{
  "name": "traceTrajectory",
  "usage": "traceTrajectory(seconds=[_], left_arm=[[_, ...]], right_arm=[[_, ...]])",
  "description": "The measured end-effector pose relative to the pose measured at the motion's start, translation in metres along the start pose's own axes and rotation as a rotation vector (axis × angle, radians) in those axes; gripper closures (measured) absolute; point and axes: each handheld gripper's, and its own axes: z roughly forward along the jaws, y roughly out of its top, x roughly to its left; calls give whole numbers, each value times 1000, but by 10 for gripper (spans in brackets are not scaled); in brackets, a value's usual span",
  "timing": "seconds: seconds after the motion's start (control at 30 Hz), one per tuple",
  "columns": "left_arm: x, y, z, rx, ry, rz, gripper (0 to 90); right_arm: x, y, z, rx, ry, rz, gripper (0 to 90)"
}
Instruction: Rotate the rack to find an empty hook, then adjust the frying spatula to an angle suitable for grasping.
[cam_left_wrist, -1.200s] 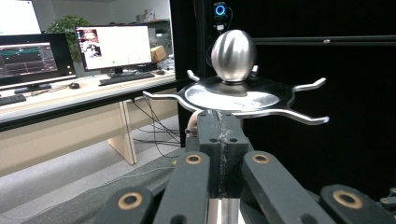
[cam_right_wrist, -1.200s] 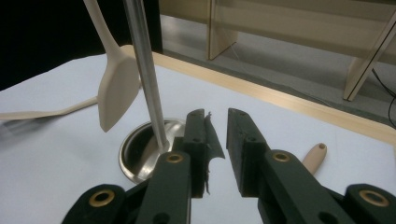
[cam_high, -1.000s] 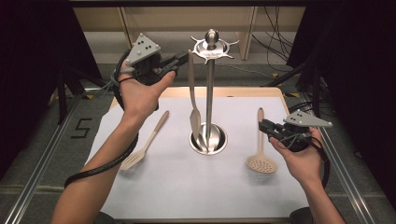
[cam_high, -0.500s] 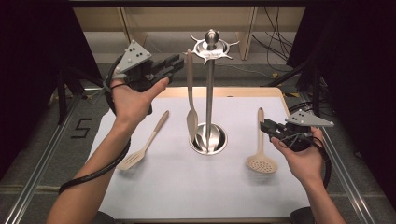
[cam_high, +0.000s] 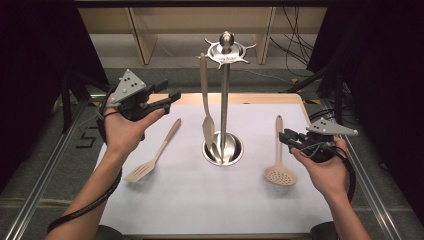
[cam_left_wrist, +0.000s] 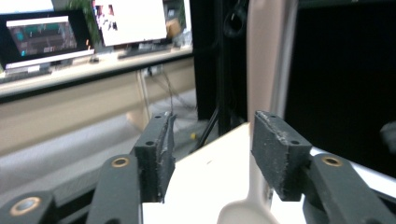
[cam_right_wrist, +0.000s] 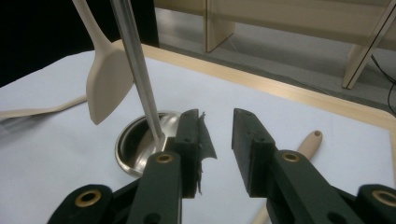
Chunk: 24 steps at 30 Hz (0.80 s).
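A steel utensil stand (cam_high: 223, 100) rises from its round base (cam_high: 223, 149) at the middle of the white mat. A beige spatula (cam_high: 206, 117) hangs from the stand's top, blade down. My left gripper (cam_high: 171, 90) hovers left of the stand; its jaws have just been opening and nothing is between them. In the left gripper view the spatula (cam_left_wrist: 268, 60) hangs just beyond the open gripper (cam_left_wrist: 210, 154). My right gripper (cam_high: 286, 139) sits by the handle of a beige slotted spoon (cam_high: 279, 162). Its jaws have just been opening and the gripper (cam_right_wrist: 219, 135) is empty.
A beige slotted turner (cam_high: 152, 160) lies on the mat (cam_high: 200, 200) left of the stand. The stand's pole (cam_right_wrist: 137, 70) and base (cam_right_wrist: 135, 144) are close ahead of the right gripper. Metal rails (cam_high: 45, 170) flank the table, and wooden shelving (cam_high: 140, 30) stands behind.
My left gripper let go of the hanging spatula's handle, opened, and moved left and down away from the stand. The spatula stays hanging. The right gripper's jaws parted a little.
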Motion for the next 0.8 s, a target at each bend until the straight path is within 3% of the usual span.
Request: traceTrajectory(seconds=[0.07, 0.17, 0.23, 0.3, 0.43, 0.57, 0.63, 0.67, 0.8], left_arm=[[5, -9, 1, 38, 23, 4, 454], [13, -21, 3, 71, 29, -16, 444], [15, -27, 3, 87, 38, -23, 443], [17, -30, 4, 104, 43, -23, 441], [21, -38, 2, 124, 50, -20, 437], [23, -45, 0, 157, 46, -33, 442], [24, -48, -2, 171, 52, -34, 450], [25, -50, -3, 180, 59, -30, 450], [29, -59, -4, 237, 67, -24, 448]], right_arm=[[2, -1, -1, 18, 3, 43, 724], [-1, -3, -1, 16, 2, 41, 722], [-6, -4, -2, 11, 6, 7, 721], [-4, -3, -3, 15, 1, 49, 719], [-5, -2, -5, 11, -1, 63, 717], [-6, 1, -7, -8, -11, 33, 716], [-3, 2, -9, 6, -5, 56, 716], [-5, 2, -8, -1, -7, 35, 716], [-1, 4, -4, -1, -3, 39, 716]])
